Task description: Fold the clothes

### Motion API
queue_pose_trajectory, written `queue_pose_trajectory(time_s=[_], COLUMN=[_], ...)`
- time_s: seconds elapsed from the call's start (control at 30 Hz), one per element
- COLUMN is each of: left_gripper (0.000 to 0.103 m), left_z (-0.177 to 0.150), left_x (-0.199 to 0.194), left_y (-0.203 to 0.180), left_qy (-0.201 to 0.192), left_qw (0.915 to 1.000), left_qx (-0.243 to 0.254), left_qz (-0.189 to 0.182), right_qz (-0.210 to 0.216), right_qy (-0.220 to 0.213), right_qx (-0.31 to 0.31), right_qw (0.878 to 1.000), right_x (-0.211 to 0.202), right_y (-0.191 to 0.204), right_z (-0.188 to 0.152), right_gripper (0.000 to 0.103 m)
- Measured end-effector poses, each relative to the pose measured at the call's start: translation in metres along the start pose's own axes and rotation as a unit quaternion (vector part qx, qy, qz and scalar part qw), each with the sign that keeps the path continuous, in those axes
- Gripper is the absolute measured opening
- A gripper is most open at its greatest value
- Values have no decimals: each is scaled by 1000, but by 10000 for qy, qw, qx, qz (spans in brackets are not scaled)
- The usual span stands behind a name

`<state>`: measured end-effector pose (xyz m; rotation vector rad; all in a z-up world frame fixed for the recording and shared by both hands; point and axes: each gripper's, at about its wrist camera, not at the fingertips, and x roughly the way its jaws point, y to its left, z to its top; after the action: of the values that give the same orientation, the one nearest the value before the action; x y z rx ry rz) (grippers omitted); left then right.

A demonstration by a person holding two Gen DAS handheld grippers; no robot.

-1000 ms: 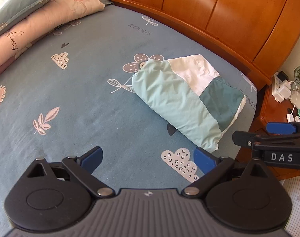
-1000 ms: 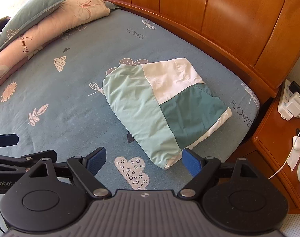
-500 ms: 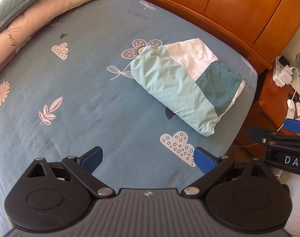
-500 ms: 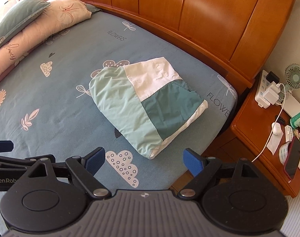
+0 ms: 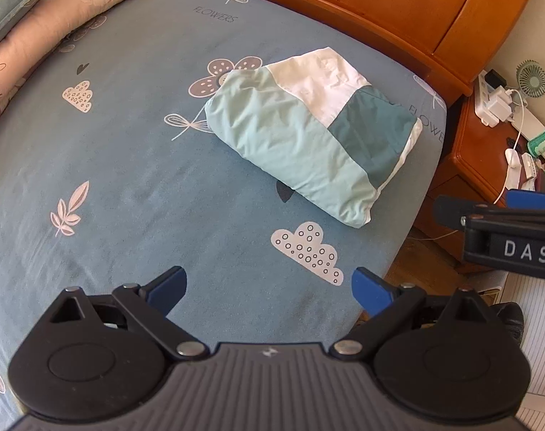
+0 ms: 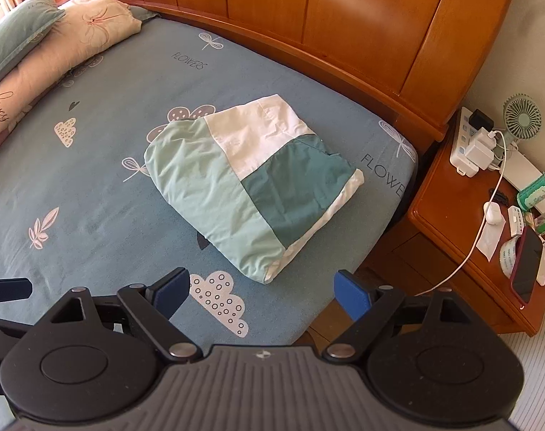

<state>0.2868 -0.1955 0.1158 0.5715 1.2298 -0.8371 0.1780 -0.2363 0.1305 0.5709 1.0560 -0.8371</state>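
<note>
A folded garment (image 5: 308, 140) (image 6: 247, 186) in light green, white and dark teal lies flat on the blue patterned bed sheet (image 5: 135, 186) (image 6: 103, 186), near the bed's right corner. My left gripper (image 5: 268, 287) hangs open above the sheet, well short of the garment, with nothing between its blue pads. My right gripper (image 6: 261, 291) is open too, above the bed's near edge just below the garment's lower corner, its pads holding nothing. In the left wrist view the right gripper's side (image 5: 509, 230) shows at the right edge.
A wooden headboard (image 6: 308, 18) runs behind the bed. Pillows (image 6: 49, 46) lie at the far left. A wooden nightstand (image 6: 462, 215) at the right carries a power strip, a small fan (image 6: 522, 116), a cable, a phone and bottles.
Both grippers have drawn back and up from the garment, so it looks smaller and farther. The nightstand has come into the right wrist view. The garment has not moved.
</note>
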Motion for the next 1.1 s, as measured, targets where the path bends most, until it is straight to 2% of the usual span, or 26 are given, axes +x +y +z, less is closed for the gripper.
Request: queue_pose_trajectory(time_s=[0.37,1.1], left_gripper=[98,98], left_z=[4,6], left_x=[-1,-2], left_y=[-7,-8], left_qy=[44,110], left_qw=[9999,9995], left_qx=[88,259], left_qz=[-46,-141], right_qz=[142,146], right_qy=[63,54], right_qx=[-59,-148], right_qw=[9999,9998], right_x=[-1,-9], right_y=[-2,7], right_z=[2,6], right_gripper=[91,91])
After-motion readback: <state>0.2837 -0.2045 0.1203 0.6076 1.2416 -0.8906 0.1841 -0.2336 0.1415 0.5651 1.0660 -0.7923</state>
